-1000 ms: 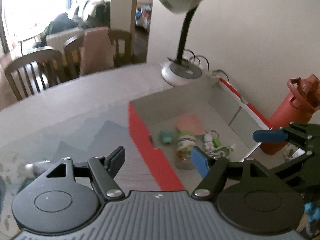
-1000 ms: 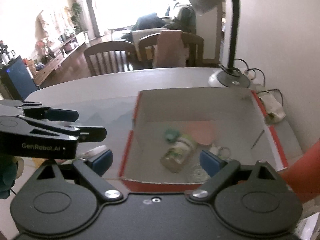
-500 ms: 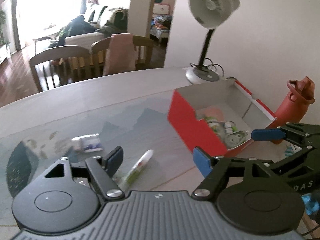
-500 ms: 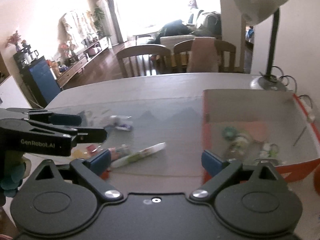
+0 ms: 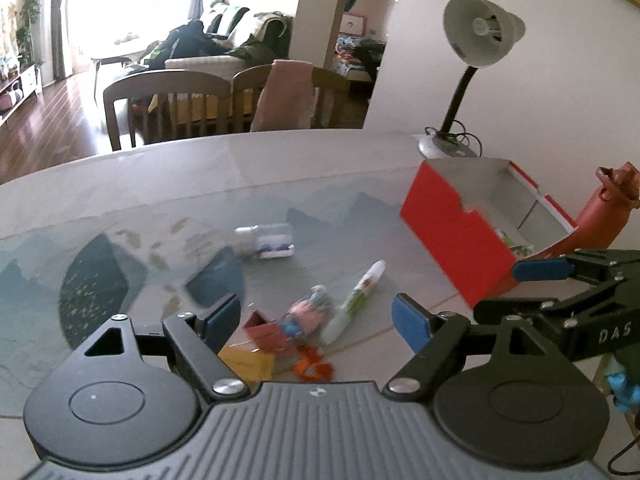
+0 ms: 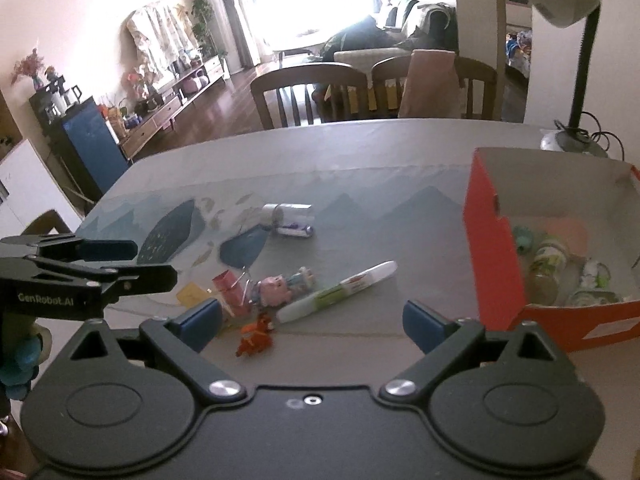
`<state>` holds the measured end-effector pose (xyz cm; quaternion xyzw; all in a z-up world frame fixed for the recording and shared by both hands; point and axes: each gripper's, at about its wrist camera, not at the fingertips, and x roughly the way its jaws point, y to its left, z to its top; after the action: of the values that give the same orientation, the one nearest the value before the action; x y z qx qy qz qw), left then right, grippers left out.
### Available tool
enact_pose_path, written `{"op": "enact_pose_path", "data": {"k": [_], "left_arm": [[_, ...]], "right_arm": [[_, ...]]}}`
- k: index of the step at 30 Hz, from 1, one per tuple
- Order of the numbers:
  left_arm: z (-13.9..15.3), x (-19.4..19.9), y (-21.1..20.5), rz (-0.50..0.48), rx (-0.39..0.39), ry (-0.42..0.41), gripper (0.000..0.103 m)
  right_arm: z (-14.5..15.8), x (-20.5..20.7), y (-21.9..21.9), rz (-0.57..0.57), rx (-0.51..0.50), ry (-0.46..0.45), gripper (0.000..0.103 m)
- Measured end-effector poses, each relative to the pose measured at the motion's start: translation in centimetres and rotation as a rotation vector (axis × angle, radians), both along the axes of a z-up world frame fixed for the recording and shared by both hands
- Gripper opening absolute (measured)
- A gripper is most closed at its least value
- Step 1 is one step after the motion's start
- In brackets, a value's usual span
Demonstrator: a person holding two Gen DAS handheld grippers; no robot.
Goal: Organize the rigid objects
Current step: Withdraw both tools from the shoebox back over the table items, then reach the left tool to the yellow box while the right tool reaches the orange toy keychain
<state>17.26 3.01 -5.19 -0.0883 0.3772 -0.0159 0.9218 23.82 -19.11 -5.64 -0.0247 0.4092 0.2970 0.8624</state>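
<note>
Loose items lie on the patterned table mat: a white tube (image 5: 356, 300) (image 6: 340, 290), a pink pig figure (image 5: 306, 314) (image 6: 280, 290), a small red box (image 5: 260, 326), a yellow card (image 5: 248, 364), an orange toy (image 6: 256, 338) and a clear case (image 5: 268, 242) farther back. My left gripper (image 5: 316, 318) hovers over this pile, its jaws opening with nothing pressed between them. My right gripper (image 6: 312, 322) hangs open above the same pile. The red cardboard box (image 5: 452, 236) (image 6: 492, 264) at the right holds a jar (image 6: 548, 260) and several small things.
A desk lamp (image 5: 472, 40) with its cables stands behind the box by the wall. A red water bottle (image 5: 600, 216) stands right of the box. Wooden chairs (image 5: 168, 108) line the table's far edge. A dark blue cabinet (image 6: 96, 144) stands off to the left.
Both grippers have moved left, away from the red box, and the loose pile has come into view under them. The left jaws stand wider than before.
</note>
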Motion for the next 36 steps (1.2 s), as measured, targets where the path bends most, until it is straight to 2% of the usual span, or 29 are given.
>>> {"op": "enact_pose_path", "data": {"k": [3,5,6,17,23,27,31,36], "left_arm": [[-1.1,-0.7,1.4,0.006,-0.009,0.004,0.087],[-1.8,-1.1,2.1,0.018,-0.012,0.002,0.101],[-2.1,-1.3,2.5,0.022,-0.018,0.000,0.103],[-6.9,-1.7,4.9,0.034,0.001,0.029,0.103],[-8.9,-1.1,5.5,0.017,-0.020,0.036,0.103],[-10.0,-0.8,5.3,-0.011,0.008,0.027,0.103],[-10.9,-0.5,5.1,-0.019,0.035,0.026,0.103],[-12.0,0.1,5.2,-0.010,0.005,0.064,0.103]], "right_arm": [[-0.7,-0.6,1.3,0.022,-0.024,-0.002,0.097],[-1.2,-1.0,2.1,0.038,-0.035,0.001,0.097],[-1.5,-1.1,2.5,0.047,-0.042,0.003,0.097],[-5.2,-2.3,6.5,0.146,-0.116,-0.009,0.097],[-7.7,-2.3,7.9,0.169,-0.172,0.000,0.095],[-8.9,-2.5,8.7,0.190,-0.214,-0.046,0.093],[-10.0,-2.0,9.3,0.196,-0.218,-0.036,0.086],[-10.9,-1.4,9.7,0.181,-0.225,-0.028,0.077]]}}
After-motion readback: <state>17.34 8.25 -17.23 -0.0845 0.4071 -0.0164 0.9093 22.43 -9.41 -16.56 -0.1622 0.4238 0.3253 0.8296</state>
